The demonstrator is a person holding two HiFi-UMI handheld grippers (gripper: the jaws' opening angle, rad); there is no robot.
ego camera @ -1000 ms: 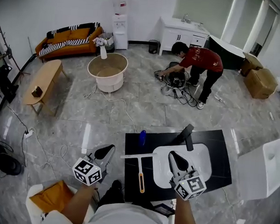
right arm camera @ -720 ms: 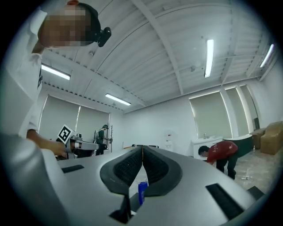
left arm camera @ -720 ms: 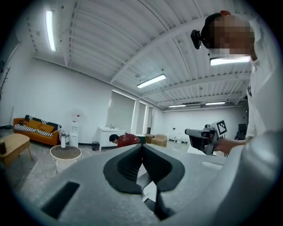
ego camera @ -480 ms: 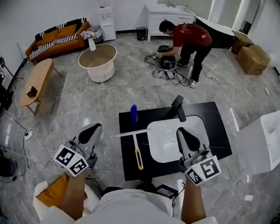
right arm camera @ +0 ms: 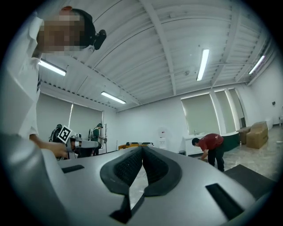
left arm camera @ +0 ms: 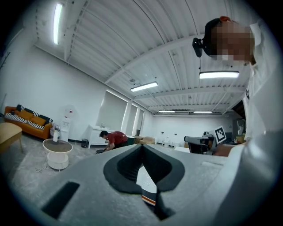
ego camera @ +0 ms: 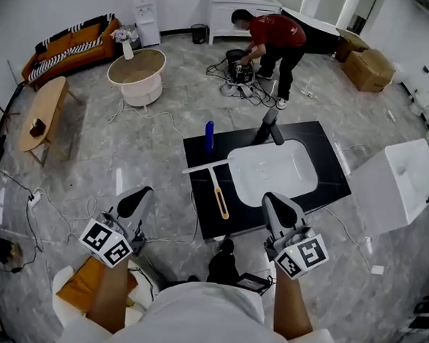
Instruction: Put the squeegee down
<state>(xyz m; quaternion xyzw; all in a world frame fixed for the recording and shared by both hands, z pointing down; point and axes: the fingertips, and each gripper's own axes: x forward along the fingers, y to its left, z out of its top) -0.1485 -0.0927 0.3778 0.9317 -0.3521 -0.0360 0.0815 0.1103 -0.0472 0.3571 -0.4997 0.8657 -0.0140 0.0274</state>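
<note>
Pointing forward, well apart: left tongs point(ego camera: 135, 199), right tongs point(ego camera: 277, 205), jaws together.

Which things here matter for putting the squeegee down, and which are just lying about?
Part of the job:
- squeegee, lying flat on the black countertop
- left gripper and right gripper, both shut and empty, clear of the counter

Lying about:
- blue bottle
- faucet
- white sink basin
- round table
</note>
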